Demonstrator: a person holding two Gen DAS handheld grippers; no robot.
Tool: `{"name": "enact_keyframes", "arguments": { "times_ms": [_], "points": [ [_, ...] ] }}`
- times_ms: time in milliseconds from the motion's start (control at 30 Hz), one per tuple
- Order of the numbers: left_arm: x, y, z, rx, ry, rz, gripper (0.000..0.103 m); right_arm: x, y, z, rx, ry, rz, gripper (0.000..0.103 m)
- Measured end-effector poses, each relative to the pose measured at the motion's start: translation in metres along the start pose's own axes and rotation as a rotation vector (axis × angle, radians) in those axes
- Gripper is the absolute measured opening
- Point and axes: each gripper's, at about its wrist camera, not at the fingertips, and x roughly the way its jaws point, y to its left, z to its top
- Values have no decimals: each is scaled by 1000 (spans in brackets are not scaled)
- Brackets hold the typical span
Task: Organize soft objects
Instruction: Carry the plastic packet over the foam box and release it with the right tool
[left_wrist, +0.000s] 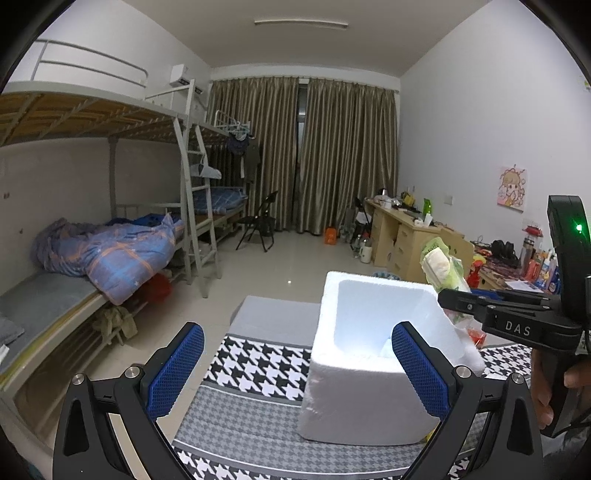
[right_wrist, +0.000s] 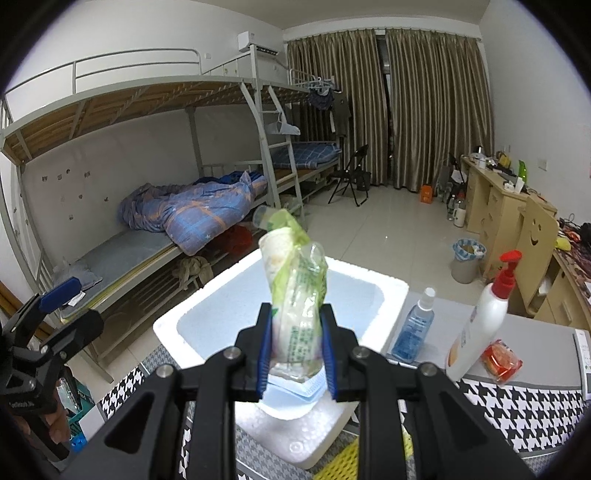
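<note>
Left wrist view: left tongs (left_wrist: 297, 373) spread apart, holding nothing, just before the white foam box (left_wrist: 373, 354) on the houndstooth-covered counter (left_wrist: 255, 369), right wrist view: right tongs (right_wrist: 297, 354) clamped on a green tissue pack (right_wrist: 297, 295), held upright above the foam box (right_wrist: 280, 321), spray bottle (right_wrist: 413, 325) and lotion pump bottle (right_wrist: 480, 321) right of the box.

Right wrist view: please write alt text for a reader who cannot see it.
The right hand-held gripper grips a soft green-and-white plastic packet above an open white foam box. Beside the box stand a blue spray bottle and a white pump bottle.
</note>
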Motion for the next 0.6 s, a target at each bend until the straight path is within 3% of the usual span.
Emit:
{"name": "enact_keyframes", "arguments": {
  "times_ms": [200, 333, 600],
  "points": [
    [1, 3, -4, -10, 9, 4, 102, 9, 1, -1, -16, 26, -2, 39],
    [0, 4, -4, -11, 9, 4, 102, 14, 5, 0, -29, 33, -4, 67],
    [3, 8, -4, -13, 12, 2, 102, 6, 9, -2, -39, 26, 0, 69]
  ]
}}
